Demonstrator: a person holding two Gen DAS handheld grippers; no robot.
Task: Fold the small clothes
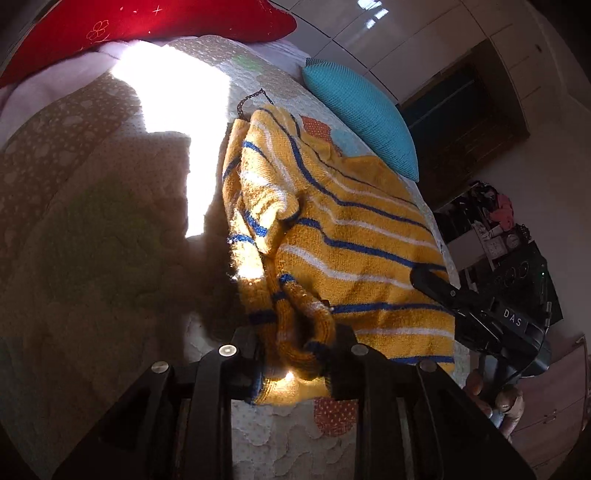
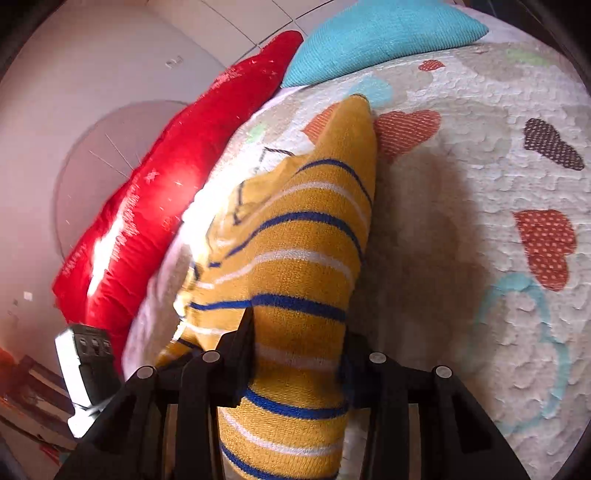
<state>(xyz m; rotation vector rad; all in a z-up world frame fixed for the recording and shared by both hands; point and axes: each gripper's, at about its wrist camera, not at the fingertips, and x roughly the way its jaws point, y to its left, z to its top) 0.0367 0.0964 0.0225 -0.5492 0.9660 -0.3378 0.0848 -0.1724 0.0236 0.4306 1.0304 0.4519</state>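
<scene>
A mustard-yellow knitted sweater (image 1: pixel 351 236) with blue and white stripes lies spread on the quilted bed (image 1: pixel 110 229), near a turquoise cushion (image 1: pixel 362 114) and a red cushion (image 1: pixel 147 26). Its bunched sleeve sits between the left claw (image 1: pixel 295 354) fingers, which are clamped on it. The right claw (image 2: pixel 299 343) is clamped on the striped knit too.

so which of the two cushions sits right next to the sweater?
The turquoise ribbed cushion: the yellow knitted sweater with blue and white stripes lies right beside it. The red embroidered cushion sits apart, across the patchwork quilt.
</scene>
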